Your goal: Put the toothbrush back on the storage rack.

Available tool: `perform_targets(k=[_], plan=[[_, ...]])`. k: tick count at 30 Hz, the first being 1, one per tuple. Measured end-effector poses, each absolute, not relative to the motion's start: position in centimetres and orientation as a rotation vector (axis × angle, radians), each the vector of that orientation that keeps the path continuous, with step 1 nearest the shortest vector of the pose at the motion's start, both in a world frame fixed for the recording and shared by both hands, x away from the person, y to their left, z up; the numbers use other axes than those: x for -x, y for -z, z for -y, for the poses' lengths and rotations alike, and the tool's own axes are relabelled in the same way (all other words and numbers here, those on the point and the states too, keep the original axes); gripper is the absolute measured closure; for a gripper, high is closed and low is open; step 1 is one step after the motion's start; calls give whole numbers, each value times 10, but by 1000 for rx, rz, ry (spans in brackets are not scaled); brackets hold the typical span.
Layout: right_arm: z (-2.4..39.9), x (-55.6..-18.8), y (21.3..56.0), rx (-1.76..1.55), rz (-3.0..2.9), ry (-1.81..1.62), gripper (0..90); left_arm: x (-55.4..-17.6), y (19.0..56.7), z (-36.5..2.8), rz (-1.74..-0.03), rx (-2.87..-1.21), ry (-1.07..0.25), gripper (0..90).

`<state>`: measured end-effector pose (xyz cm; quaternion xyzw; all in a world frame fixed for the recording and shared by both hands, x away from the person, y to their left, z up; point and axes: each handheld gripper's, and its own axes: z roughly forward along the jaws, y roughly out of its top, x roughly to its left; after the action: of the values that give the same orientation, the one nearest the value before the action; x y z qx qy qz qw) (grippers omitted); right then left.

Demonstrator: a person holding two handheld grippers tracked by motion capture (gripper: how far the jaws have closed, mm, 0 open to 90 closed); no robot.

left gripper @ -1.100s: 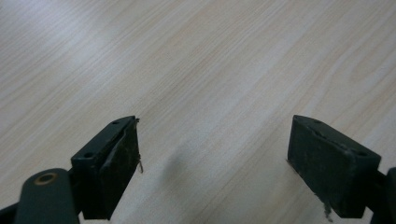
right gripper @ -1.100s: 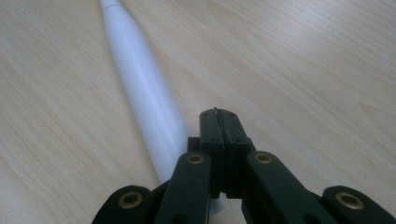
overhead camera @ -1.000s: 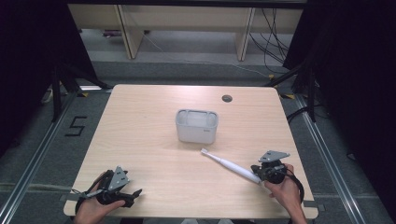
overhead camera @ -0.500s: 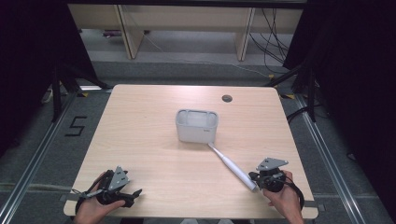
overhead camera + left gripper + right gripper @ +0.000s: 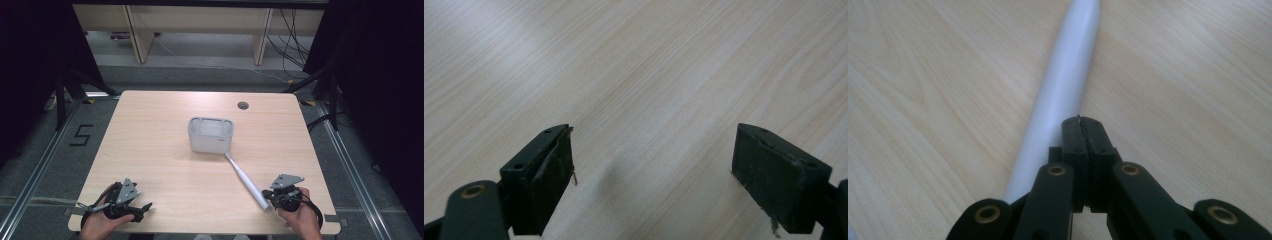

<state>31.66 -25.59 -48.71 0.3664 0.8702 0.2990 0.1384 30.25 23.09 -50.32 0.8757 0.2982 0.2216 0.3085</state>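
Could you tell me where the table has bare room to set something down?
The table is bare left of the bin, and behind it apart from the grommet hole. It is crowded front right, around the toothbrush and right gripper.

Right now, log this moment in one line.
left claw open, idle | right claw shut beside toothbrush | toothbrush tip at bin

At the centre of the high view, the table [image 5: 165,150] is pale beige wood with fine lengthwise grain, and the small box [image 5: 210,135] on it is light grey-white. The slim wand [image 5: 246,182], lower right of centre, is plain white. Both the left gripper [image 5: 145,206] and the right gripper [image 5: 266,193] are black with brass-coloured rivets and a grey top plate.
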Motion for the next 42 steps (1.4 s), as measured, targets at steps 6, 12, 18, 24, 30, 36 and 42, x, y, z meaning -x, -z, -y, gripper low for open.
perform_targets(k=[6,12,18,24,30,36,42], plan=[[251,-314,488,-991,-2536,-859,898,-303,503,-231,-788,-2316,-584,163],[246,-309,487,-1018,-2548,-850,899,-303,503,-231,-788,-2315,-584,162],[251,-311,482,-1034,-2518,-863,889,-303,504,-230,-788,-2314,-584,162],[257,-321,471,-1199,-2415,-944,603,-303,504,-230,-789,-2314,-586,163],[249,-329,464,-1208,-2426,-913,482,-303,505,-229,-797,-2314,-588,162],[232,-341,462,-1231,-2445,-922,367,-303,505,-230,-794,-2315,-583,163],[220,-348,464,-1250,-2488,-863,343,-303,505,-230,-796,-2313,-582,162]])
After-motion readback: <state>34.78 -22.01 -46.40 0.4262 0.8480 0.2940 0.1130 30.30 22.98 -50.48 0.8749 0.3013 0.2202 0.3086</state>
